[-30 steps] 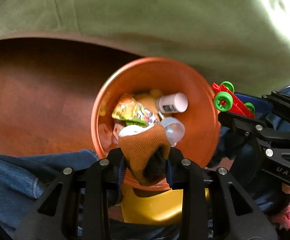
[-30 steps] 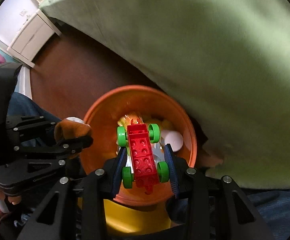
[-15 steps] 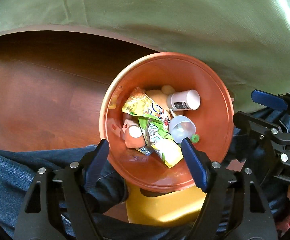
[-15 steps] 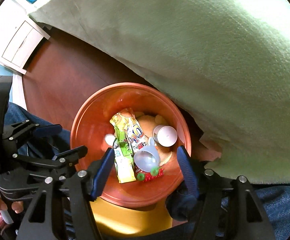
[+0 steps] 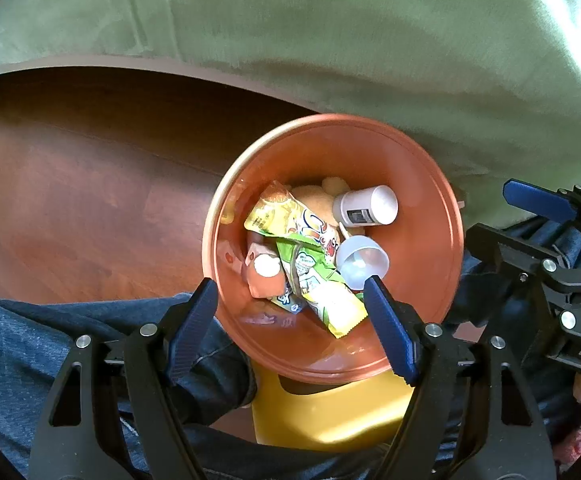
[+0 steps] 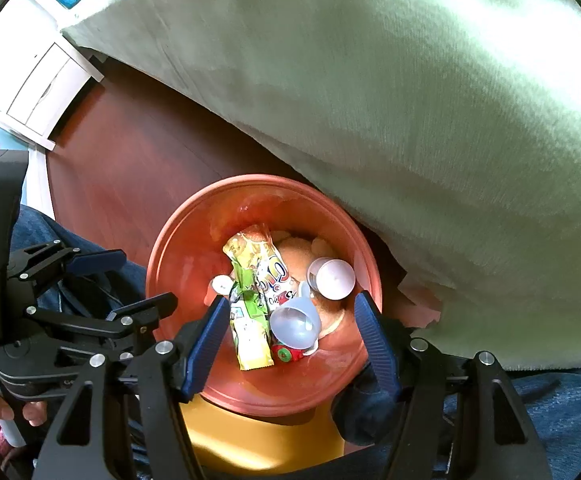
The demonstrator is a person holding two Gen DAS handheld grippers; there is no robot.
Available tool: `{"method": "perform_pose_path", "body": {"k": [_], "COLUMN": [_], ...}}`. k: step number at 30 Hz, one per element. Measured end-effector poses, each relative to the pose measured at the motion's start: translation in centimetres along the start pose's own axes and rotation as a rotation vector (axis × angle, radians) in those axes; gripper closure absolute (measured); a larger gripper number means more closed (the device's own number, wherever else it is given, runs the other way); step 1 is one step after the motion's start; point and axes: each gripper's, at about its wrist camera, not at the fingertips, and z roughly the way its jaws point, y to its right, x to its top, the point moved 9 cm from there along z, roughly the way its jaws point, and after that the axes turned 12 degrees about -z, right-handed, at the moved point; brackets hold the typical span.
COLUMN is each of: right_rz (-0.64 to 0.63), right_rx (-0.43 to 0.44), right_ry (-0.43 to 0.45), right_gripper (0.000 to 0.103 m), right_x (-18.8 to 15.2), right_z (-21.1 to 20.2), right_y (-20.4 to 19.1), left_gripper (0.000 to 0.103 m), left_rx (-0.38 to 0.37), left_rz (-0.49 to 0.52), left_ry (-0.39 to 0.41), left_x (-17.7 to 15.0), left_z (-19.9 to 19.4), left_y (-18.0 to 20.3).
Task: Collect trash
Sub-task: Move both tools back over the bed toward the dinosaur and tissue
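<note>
My left gripper [image 5: 290, 312] and right gripper [image 6: 288, 330] hang over the orange bin [image 5: 422, 216] at lower centre of each view, jaws spread and empty. In the bin lie snack wrappers [image 5: 310, 264], a white bottle [image 5: 366, 206], a clear cup [image 6: 294, 322] and a red toy car [image 6: 286, 354], mostly hidden under that cup.

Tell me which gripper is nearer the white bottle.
Right: the right gripper hovers almost over the white bottle; the left gripper hovers off to its side.
</note>
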Motion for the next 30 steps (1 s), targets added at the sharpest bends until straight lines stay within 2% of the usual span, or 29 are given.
{"method": "perform_pose_path", "body": {"k": [6, 9, 11, 13, 14, 19, 21, 25, 30], "right_rz": [-0.026, -0.055, -0.076, -0.095, -0.100, -0.076, -0.080, -0.114, -0.209], "right_rx": [0.005, 0.027, 0.023, 0.021, 0.020, 0.001, -0.021, -0.147, -0.278], "right_ry": [0.097, 0.200, 0.289, 0.370, 0.399, 0.500, 0.522, 0.542, 0.478], "right_gripper": [0.039, 0.038, 0.031, 0.030, 0.028, 0.026, 0.025, 0.020, 0.019], "right_x": [2.3, 4.7, 7.0, 9.7, 10.9, 18.7, 21.5, 29.3, 38.5], "right_z": [-4.1, -8.1, -11.5, -14.7, -15.8, -19.7, -20.1, -19.5, -15.6], "right_y": [-0.5, -1.0, -1.1, -0.7, -0.5, 2.4, 3.4, 6.2, 9.4], "left_gripper": [0.030, 0.030, 0.029, 0.026, 0.022, 0.019, 0.018, 0.016, 0.016], "left_rx": [-0.006, -0.016, -0.021, -0.025, -0.026, -0.026, -0.032, -0.043, -0.059], "left_rz": [0.000, -0.014, -0.022, -0.032, -0.039, -0.063, -0.085, -0.111, -0.132], "left_ry": [0.088, 0.170, 0.229, 0.300, 0.337, 0.463, 0.497, 0.525, 0.526], "left_x": [1.7, 3.7, 5.1, 6.9, 7.8, 11.5, 13.0, 15.0, 16.6], "left_z": [-3.5, -6.5, -8.6, -11.2, -12.5, -17.0, -18.3, -19.5, -19.8], "left_y": [-0.1, -0.3, -0.5, -0.8, -0.9, -1.8, -2.3, -3.0, -3.8]}}
